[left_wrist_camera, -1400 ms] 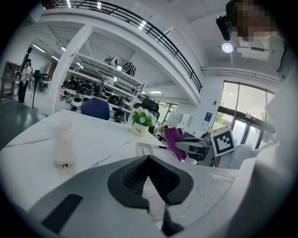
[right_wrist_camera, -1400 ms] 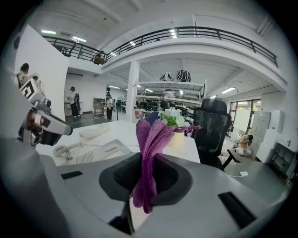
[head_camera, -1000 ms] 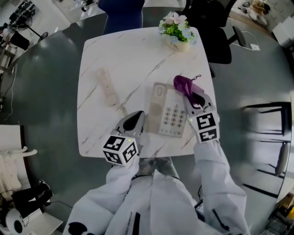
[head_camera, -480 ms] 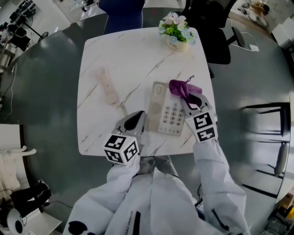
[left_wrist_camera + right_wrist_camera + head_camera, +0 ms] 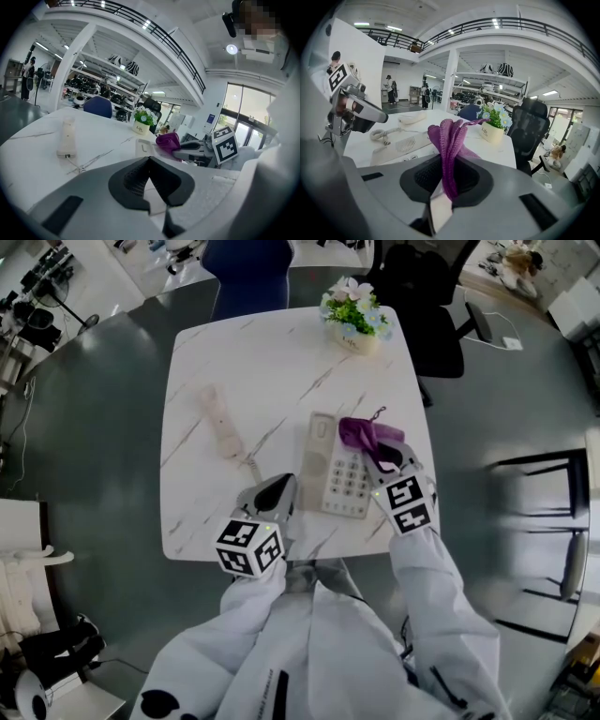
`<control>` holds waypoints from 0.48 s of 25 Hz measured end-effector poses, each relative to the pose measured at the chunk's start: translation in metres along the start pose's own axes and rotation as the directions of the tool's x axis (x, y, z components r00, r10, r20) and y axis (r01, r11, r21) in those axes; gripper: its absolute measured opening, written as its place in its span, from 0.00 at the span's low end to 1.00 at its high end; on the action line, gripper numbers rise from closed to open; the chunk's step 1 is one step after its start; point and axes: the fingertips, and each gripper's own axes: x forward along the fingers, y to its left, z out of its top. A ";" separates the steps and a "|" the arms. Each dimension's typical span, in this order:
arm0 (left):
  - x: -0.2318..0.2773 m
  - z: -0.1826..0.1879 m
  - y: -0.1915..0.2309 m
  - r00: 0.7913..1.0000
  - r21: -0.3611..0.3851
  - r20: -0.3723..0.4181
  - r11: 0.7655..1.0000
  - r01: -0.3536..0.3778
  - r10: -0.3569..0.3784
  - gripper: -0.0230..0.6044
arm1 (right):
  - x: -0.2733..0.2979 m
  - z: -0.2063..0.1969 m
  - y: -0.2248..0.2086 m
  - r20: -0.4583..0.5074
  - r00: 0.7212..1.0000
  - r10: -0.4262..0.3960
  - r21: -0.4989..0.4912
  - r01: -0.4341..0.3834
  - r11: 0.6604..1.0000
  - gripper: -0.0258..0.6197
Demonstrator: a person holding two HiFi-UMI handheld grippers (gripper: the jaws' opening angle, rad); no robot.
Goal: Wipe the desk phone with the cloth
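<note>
Here the right gripper (image 5: 382,454) pinches a fold of the purple cloth (image 5: 359,432), a soft, limp knit bunched just ahead of its jaws over the desk phone (image 5: 339,476) beneath. The left gripper (image 5: 272,495), jaws together on nothing, sits beside the phone's near edge. The light plastic base would probably slide, so bracing that edge looks wise.
</note>
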 end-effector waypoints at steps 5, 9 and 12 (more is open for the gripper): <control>-0.003 0.000 -0.003 1.000 0.001 0.004 1.000 0.005 -0.005 0.03 | -0.003 -0.005 0.007 -0.015 1.000 0.011 -0.003 -0.011 1.000 0.10; -0.008 -0.002 -0.007 1.000 -0.001 -0.001 1.000 0.009 -0.009 0.03 | -0.008 -0.008 0.015 -0.030 0.999 0.025 0.000 -0.025 1.000 0.10; -0.012 -0.003 -0.013 1.000 0.007 -0.004 1.000 0.017 -0.017 0.03 | -0.011 -0.010 0.020 -0.038 0.999 0.032 -0.003 -0.032 0.999 0.10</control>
